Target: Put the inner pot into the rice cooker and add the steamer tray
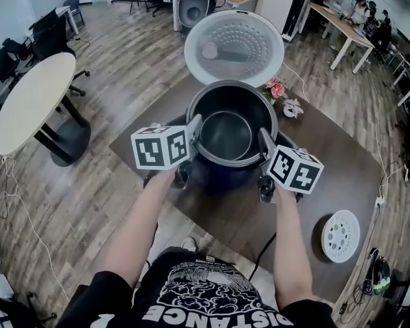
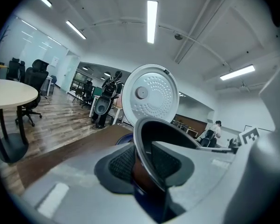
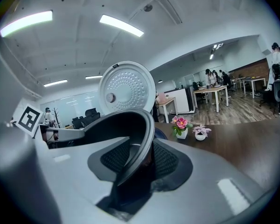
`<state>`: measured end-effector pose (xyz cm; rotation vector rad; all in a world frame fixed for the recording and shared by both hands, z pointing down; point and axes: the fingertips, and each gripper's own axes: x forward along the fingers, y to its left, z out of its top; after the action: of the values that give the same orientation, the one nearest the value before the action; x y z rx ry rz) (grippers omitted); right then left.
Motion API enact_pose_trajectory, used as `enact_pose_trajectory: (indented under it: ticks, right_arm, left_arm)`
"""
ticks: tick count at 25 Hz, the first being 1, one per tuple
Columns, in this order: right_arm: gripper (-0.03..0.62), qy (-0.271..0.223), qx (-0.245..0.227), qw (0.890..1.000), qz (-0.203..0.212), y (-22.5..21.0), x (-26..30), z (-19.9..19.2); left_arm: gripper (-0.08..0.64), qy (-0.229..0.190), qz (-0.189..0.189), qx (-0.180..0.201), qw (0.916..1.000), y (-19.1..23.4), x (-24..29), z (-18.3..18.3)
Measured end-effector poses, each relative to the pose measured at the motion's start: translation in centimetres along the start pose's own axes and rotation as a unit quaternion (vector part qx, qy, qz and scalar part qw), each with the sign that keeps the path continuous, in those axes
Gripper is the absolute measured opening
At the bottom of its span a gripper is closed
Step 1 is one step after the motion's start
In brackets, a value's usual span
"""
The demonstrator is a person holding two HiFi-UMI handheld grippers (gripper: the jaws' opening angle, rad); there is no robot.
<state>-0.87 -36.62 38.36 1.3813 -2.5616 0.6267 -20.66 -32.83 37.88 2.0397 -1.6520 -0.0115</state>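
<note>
Inner pot [image 1: 225, 134] gripped at rim, both sides
Narrow grip: left tool [image 1: 195, 127] and right tool [image 1: 263, 141] pinch opposite rim edges; pot sits between them, down in rice cooker [image 1: 222, 176] mouth; lid [image 1: 234, 46] raised beyond.

"DISTANCE" on black T-shirt [image 1: 191, 289]

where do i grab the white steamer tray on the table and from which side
Probably its outer rim, from above at a slant, on the side facing the cooker. The steamer tray lies flat on the table, a thin holed disc, so only the edge offers a pinch; any handle is too small to see.
</note>
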Motion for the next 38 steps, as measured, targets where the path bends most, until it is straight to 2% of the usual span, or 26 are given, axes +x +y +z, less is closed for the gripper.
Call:
enact_pose_trajectory:
  ticks: [8,15,21,30,36,38]
  right_arm:
    - [0.155,0.016,-0.006,1.000,-0.008,-0.8,0.4,-1.4]
    - [0.161,0.017,-0.009,1.000,-0.013,-1.0,0.5,-1.6]
    - [0.173,0.016,-0.037,0.999,-0.025,-1.1,0.7,-1.6]
    - [0.175,0.018,-0.036,0.999,-0.020,-1.1,0.8,-1.5]
    - [0.185,0.010,-0.045,0.999,-0.016,-1.1,1.0,-1.5]
    - [0.189,0.005,-0.048,0.999,-0.015,-0.9,1.2,-1.3]
  left_arm:
    - [0.112,0.020,0.014,0.024,0.9994,0.3,0.8,-1.7]
    - [0.120,0.016,0.018,0.038,0.9990,0.3,0.9,-1.8]
    - [0.126,0.013,0.018,0.039,0.9990,0.4,1.1,-1.9]
    - [0.137,0.024,0.025,0.046,0.9983,0.5,1.3,-2.2]
    - [0.173,0.027,0.041,0.088,0.9949,0.6,1.4,-2.4]
    - [0.173,0.024,0.041,0.091,0.9947,0.7,1.3,-2.2]
